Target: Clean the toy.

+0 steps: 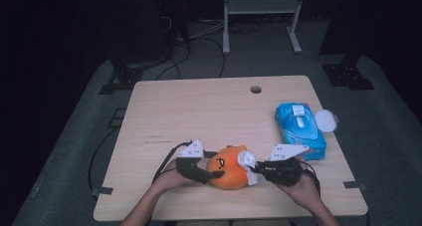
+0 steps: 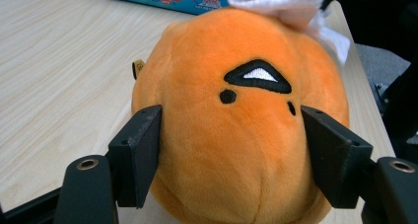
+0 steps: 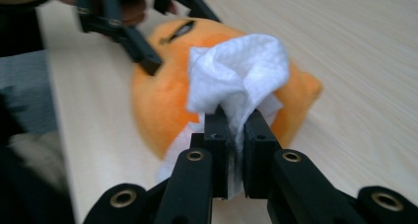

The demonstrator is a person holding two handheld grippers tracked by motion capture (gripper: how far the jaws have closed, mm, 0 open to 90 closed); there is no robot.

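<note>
An orange plush toy [image 1: 229, 168] with a stitched black face lies near the table's front edge. My left gripper [image 1: 211, 173] is shut on it, its two black pads [image 2: 140, 150] pressing the plush toy [image 2: 236, 130] from both sides. My right gripper [image 1: 255, 172] comes in from the right and is shut on a white wet wipe [image 1: 247, 160]. The wipe [image 3: 241, 81] bunches up out of the closed jaws and rests against the toy [image 3: 157, 105]. That wipe [image 2: 286, 4] lies along the toy's far upper side in the left gripper view.
A blue pack of wet wipes [image 1: 300, 129] lies at the right of the wooden table [image 1: 199, 111], its white lid [image 1: 326, 120] flipped open. A round cable hole [image 1: 256, 89] sits near the far edge. Beyond the table stand a white frame [image 1: 261, 17] and dark stands.
</note>
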